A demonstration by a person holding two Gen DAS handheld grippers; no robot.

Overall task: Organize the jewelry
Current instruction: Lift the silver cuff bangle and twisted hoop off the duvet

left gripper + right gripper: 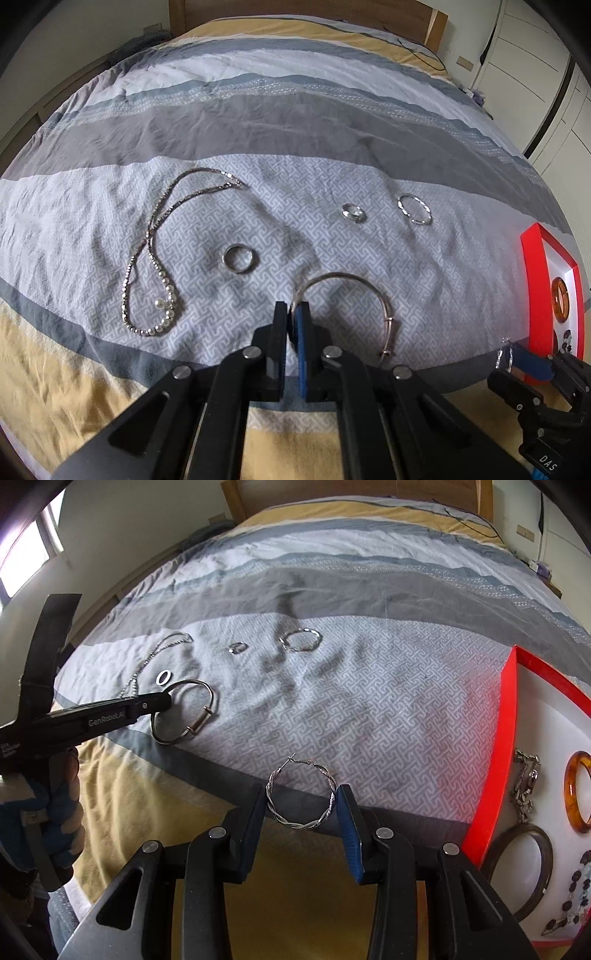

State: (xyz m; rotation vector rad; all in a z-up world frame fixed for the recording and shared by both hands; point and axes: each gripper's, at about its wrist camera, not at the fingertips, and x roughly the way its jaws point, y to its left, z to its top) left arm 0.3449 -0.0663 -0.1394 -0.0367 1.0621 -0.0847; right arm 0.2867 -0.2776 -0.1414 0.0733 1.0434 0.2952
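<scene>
Silver wire twisted into a hoop earring (301,794) sits pinched across its width between the fingers of the right hand-held gripper (301,797), lifted off the bed (369,709) near its front edge, with the red-rimmed tray (495,760) just to the right. That tray already carries an amber bangle (570,794), a dark bangle (543,871), a metal chain and some beads. The left hand-held gripper (293,314) is pressed together on the rim of a silver bangle (354,295), which seems to rest on the bedspread yet. Farther back on the bed lie a pearl necklace (162,266), a plain ring (239,257), a small ring (353,213) and a second hoop earring (414,209). By the look of it, the step in hand is carrying pieces to the tray. Next the right side should swing over the tray's white floor, lower, then spread to let go; the thin hoop could slip or twist, so a gentle release suits it.
</scene>
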